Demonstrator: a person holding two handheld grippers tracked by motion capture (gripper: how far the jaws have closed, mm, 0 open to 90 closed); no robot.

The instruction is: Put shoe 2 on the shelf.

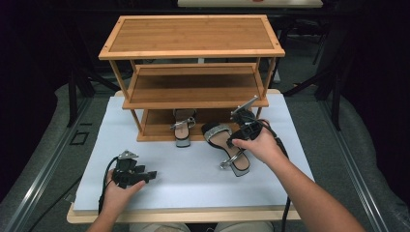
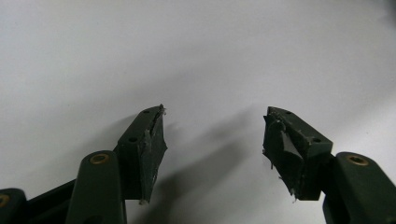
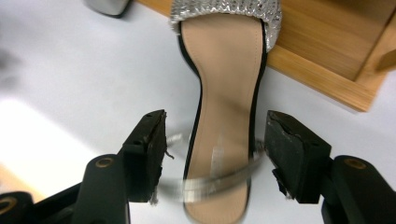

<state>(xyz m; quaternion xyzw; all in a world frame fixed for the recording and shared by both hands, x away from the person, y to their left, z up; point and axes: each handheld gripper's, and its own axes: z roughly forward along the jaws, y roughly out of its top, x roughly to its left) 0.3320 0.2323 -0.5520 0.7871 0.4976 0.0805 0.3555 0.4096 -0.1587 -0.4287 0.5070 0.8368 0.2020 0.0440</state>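
On the white table [image 1: 193, 179], a three-tier wooden rack [image 1: 193, 53] is being faced, one sandal [image 1: 183, 126] is sitting on its bottom shelf, and the second sandal [image 3: 224, 107] is lying on the mat just in front, toe strap touching the rack's edge. It is being judged light, stiff in the sole and floppy in the ankle strap, so the narrow waist of the sole is best gripped. Right gripper [image 3: 215, 154] is being held open astride the heel, pads clear; left gripper [image 2: 212, 140] is being rested open, empty.
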